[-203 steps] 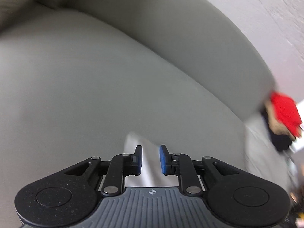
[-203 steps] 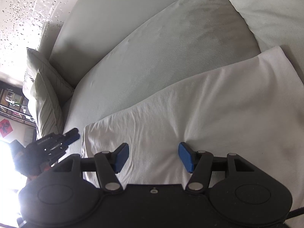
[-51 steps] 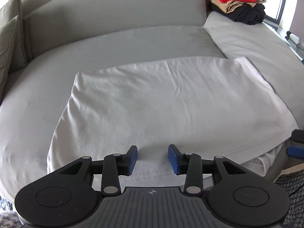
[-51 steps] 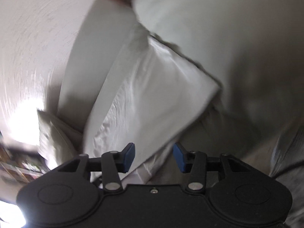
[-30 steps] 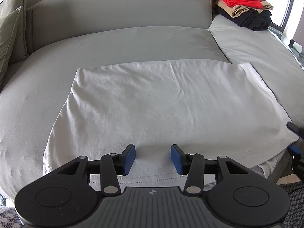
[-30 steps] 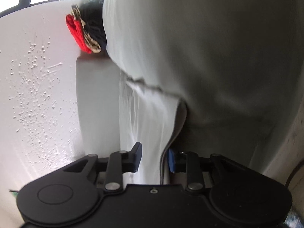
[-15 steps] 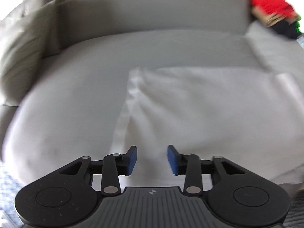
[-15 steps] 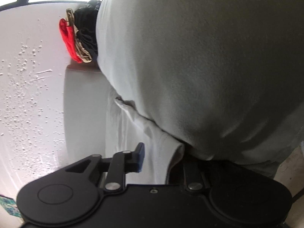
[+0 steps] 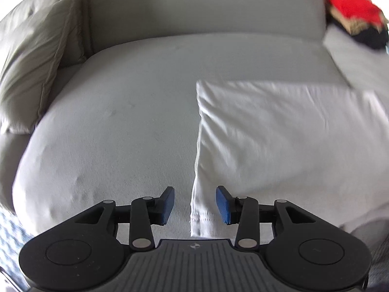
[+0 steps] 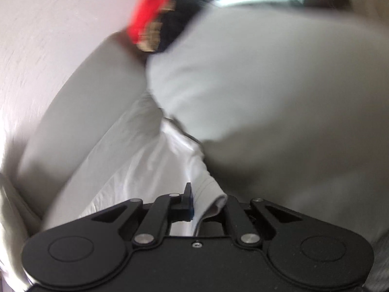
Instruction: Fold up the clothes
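Legible text: none. No word, label, brand or number could be read in either wrist view; the right wrist view was motion-blurred.

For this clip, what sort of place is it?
Most likely a home living room: a large grey sofa with a loose cushion, a white garment spread on the seat, and a stack of folded clothes.

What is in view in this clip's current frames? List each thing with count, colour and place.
white garment: one, white, spread on the sofa seat.
sofa: one, light grey, under the garment.
cushions: two, pale beige, far-left corner.
stack of clothes: one, red over tan and black, far-right seat.
wall: off-white, behind the sofa.
left gripper: jaws apart, astride the garment's left edge.
right gripper: jaws clamped on the garment's right edge.
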{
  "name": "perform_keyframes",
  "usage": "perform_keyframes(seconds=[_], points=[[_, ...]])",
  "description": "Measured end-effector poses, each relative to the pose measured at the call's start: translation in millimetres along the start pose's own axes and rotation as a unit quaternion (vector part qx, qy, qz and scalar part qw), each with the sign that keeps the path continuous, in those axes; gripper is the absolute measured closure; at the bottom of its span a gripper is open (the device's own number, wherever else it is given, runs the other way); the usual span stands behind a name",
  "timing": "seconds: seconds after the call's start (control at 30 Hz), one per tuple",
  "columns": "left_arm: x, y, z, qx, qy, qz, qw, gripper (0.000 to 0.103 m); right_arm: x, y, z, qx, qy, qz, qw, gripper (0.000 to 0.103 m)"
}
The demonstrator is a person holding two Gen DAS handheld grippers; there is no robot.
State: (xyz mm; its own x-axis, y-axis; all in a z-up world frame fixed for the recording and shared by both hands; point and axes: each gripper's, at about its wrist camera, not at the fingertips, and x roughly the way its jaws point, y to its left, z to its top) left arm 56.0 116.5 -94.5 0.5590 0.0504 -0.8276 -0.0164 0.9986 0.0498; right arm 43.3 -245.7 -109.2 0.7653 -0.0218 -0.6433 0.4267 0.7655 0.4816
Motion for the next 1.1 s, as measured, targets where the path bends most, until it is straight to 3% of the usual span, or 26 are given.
perform_keyframes(seconds=[0.1, 0.2, 0.4, 0.5, 0.63, 0.73, 0.97, 1.1], points=[[-2, 9, 1, -0.044, -0.015, -0.020, 0.9987, 0.063, -13, 51, 4, -0.101, -0.027, 0.002, 0.995, 0.098], [-8, 16, 2, -0.062, -0.039, -0.014, 0.9972, 0.062, -24, 106, 1, -0.187, -0.053, 0.024, 0.981, 0.098], [-14, 40, -4, -0.109, -0.054, -0.010, 0.9926, 0.062, -31, 215, -42, -0.309, -0.051, 0.125, 0.942, 0.099], [-13, 55, -6, -0.140, -0.049, -0.016, 0.9888, 0.061, -19, 247, -89, -0.359, -0.020, 0.164, 0.919, 0.099], [-9, 75, -11, -0.181, -0.037, -0.017, 0.9826, 0.062, 22, 255, -149, -0.389, 0.089, 0.166, 0.902, 0.099], [-8, 80, -13, -0.189, -0.033, -0.017, 0.9813, 0.062, 38, 242, -164, -0.360, 0.137, 0.162, 0.908, 0.099], [-8, 81, -11, -0.203, -0.042, -0.024, 0.9780, 0.061, 30, 245, -134, -0.274, 0.128, 0.219, 0.928, 0.098], [-9, 79, -12, -0.198, -0.048, -0.022, 0.9788, 0.061, 30, 248, -127, -0.246, 0.140, 0.225, 0.932, 0.098]])
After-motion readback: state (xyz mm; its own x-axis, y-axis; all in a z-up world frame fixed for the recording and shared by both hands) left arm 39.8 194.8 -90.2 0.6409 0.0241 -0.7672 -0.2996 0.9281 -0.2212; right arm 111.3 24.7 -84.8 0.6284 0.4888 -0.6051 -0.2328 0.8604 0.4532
